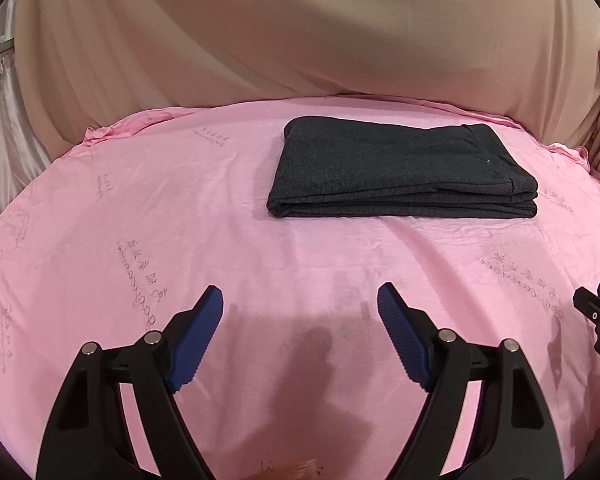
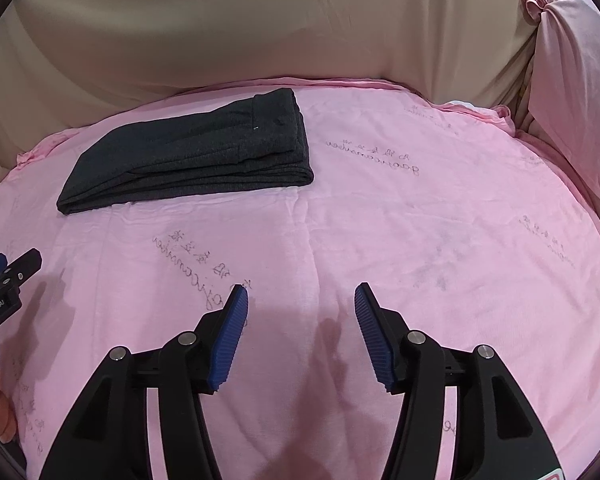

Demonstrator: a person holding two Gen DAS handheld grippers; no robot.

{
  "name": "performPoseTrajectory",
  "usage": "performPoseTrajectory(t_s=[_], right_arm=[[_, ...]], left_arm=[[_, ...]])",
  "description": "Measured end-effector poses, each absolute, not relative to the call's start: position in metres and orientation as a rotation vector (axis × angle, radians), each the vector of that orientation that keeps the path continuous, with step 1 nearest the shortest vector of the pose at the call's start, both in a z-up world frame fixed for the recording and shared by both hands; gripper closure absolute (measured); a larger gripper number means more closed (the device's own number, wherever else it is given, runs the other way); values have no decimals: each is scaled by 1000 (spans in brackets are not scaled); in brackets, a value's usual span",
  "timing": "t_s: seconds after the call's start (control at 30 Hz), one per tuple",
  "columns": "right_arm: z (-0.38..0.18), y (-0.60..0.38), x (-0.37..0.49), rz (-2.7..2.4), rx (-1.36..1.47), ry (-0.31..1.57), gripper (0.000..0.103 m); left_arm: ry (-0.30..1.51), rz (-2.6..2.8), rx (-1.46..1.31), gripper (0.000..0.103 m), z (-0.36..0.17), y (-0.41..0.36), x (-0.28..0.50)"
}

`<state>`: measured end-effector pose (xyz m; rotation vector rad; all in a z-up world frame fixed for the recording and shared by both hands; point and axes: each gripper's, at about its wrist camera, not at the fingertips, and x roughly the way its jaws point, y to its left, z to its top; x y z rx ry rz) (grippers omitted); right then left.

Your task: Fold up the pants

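Dark grey knit pants (image 1: pixel 400 170), folded into a thick layered rectangle on the pink sheet (image 1: pixel 140 220), near its far edge below the beige cloth (image 1: pixel 300 28). Soft, limp, light by the look, apt to slide apart in layers; best pinched through the whole stack at the folded edge. Short of the pants, well apart from them: left gripper (image 1: pixel 300 308) and right gripper (image 2: pixel 301 306), jaws spread wide, holding nothing.
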<state>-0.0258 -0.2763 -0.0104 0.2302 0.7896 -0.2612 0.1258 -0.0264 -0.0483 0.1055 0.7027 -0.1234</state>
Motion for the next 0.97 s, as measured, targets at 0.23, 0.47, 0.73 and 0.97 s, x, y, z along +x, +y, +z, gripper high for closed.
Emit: performPoseTrajectory(t_s=[0.23,0.47,0.73,0.97], right_arm=[[-11,-277,-25,-260,229,791,48],[-11,-278,-25,-257,229,791,48],[-12,-278,-25,-259,231,792,47],[-12,-278,-27,-261,231,787,43]], left_arm=[[704,-121,108,30,-48,-27,125],[703,-126,107,30,-48,-28,125],[681,-135,121,30,-46,-33,120],[695,-125,132,31,-48,-34,123]])
